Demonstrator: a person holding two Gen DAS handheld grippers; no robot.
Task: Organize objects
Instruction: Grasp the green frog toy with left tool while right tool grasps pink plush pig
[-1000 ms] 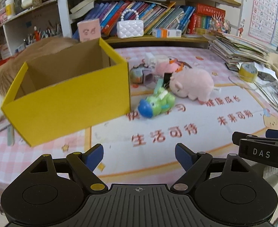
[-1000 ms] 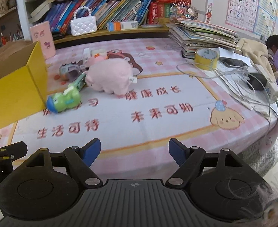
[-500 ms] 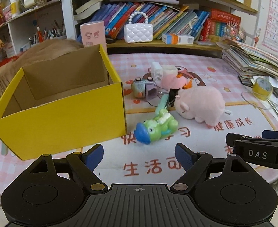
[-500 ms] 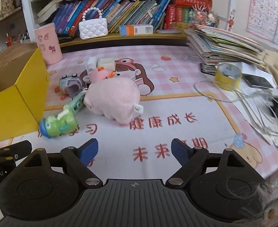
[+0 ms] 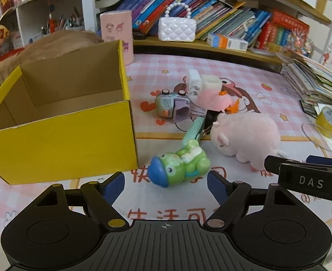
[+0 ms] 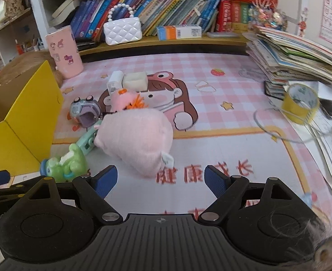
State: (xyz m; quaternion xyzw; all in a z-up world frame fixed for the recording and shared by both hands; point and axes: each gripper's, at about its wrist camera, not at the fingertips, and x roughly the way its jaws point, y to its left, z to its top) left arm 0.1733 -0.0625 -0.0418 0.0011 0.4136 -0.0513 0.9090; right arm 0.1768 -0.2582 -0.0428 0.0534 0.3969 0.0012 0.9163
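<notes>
An open yellow cardboard box (image 5: 59, 140) stands empty on the left of the pink mat. Just right of it lies a green frog toy (image 5: 181, 167) with a blue snout. A pink plush pig (image 5: 247, 137) rests beside the frog. My left gripper (image 5: 166, 186) hovers just short of the frog with its jaws closing and nothing pressed between them. My right gripper (image 6: 160, 180) is open and empty, close in front of the pig (image 6: 134, 140). Behind these lie a mint-green clip (image 5: 192, 131), a grey-purple toy (image 5: 172, 107), a small pink plush (image 5: 213, 98) and a white plug (image 5: 193, 83).
A yellow tape roll (image 6: 300, 101), loose cables (image 6: 324, 135) and a stack of books (image 6: 297, 61) crowd the right side. A pink cup (image 6: 64, 52) and a tan furry animal (image 5: 59, 45) are behind the box. A bookshelf with a white handbag (image 6: 123, 30) runs along the back.
Both grippers have moved forward over the mat toward the toys. The frog and the pig now sit much closer to the fingertips.
</notes>
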